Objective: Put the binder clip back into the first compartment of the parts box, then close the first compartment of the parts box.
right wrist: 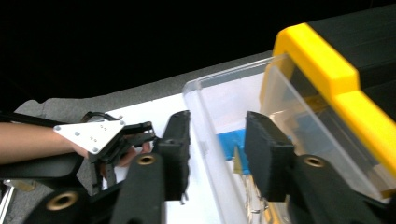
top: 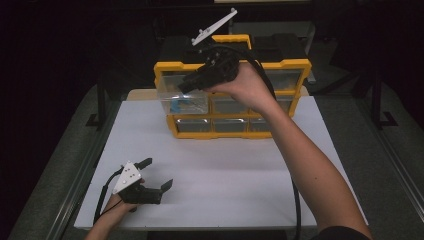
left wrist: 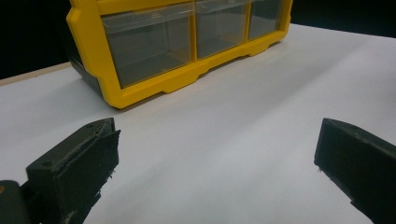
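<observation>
While the right claw (right wrist: 217,154) is straddling the front wall of the clear drawer (right wrist: 219,116), its jaws are standing partly apart, one pad outside the wall and one inside; whether the pads are already pressing on the plastic cannot be told from the right gripper view. The front wall looks like the sensible place to be taking hold, since it is the one edge sticking out of the cabinet. The drawer is likely light and stiff, thin moulded plastic that is probably slippery under the pads and liable to flex or crack if squeezed hard, so a moderate pinch and a straight pull along its runners would seem to be suiting it best. A tilted pull could be jamming it in its slot.

As for looks, the drawer is transparent and boxy, showing something blue (right wrist: 231,140) lying inside it. In the high view the clear drawer (top: 184,102) is jutting out from the upper left corner of the yellow organiser (top: 235,97), which is standing at the far side of the white worktop (top: 225,165); the right claw (top: 187,85) is reaching it from above, with the hand held high.

Outward still, the left claw (top: 157,174) is resting near the front left of the worktop, jaws spread wide and holding nothing, looking toward the organiser's lower drawers (left wrist: 149,46).
</observation>
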`<move>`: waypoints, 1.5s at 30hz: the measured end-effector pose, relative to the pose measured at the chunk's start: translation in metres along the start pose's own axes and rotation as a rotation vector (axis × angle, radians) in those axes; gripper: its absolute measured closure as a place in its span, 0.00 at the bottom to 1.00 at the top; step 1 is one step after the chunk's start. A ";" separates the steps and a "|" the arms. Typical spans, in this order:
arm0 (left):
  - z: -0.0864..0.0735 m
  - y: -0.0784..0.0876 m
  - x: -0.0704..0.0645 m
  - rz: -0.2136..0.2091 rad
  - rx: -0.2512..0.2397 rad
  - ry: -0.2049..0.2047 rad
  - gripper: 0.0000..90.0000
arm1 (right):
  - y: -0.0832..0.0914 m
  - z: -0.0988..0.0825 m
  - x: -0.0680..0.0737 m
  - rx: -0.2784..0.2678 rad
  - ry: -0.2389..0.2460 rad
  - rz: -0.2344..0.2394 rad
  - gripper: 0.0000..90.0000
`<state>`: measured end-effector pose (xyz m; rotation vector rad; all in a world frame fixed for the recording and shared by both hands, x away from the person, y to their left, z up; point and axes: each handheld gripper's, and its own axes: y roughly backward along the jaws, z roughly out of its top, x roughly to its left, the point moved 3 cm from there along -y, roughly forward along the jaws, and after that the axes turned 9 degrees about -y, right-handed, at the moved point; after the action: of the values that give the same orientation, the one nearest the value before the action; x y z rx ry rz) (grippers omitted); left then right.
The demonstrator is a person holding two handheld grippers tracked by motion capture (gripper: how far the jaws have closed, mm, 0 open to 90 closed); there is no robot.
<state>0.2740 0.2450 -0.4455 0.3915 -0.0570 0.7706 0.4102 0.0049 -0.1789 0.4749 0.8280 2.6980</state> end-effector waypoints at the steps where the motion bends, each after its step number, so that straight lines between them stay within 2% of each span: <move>1: 0.000 0.000 0.000 0.000 -0.001 0.001 0.00 | 0.000 -0.001 0.001 0.002 0.008 0.000 0.70; 5: 0.000 0.000 0.000 0.000 -0.004 0.001 0.00 | -0.001 -0.007 0.007 0.005 0.021 0.016 0.77; 10: 0.000 0.000 0.000 0.000 -0.004 0.001 0.00 | -0.005 -0.013 0.013 0.010 0.011 0.030 0.85; 18: 0.001 -0.001 -0.001 0.001 -0.011 0.008 0.00 | -0.011 -0.024 0.015 0.018 0.019 0.029 0.99; 24: 0.001 0.000 -0.001 0.000 -0.008 0.001 0.00 | -0.016 -0.031 0.012 0.037 0.021 0.022 0.99; 28: 0.001 0.000 -0.001 -0.001 -0.007 -0.006 0.00 | -0.018 -0.032 0.010 0.028 0.038 0.021 0.99; 45: 0.001 0.000 -0.001 0.000 -0.005 -0.006 0.00 | -0.018 -0.031 0.006 0.021 0.042 -0.012 0.99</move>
<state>0.2734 0.2443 -0.4447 0.3889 -0.0650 0.7692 0.3955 0.0065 -0.2120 0.4180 0.8687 2.6998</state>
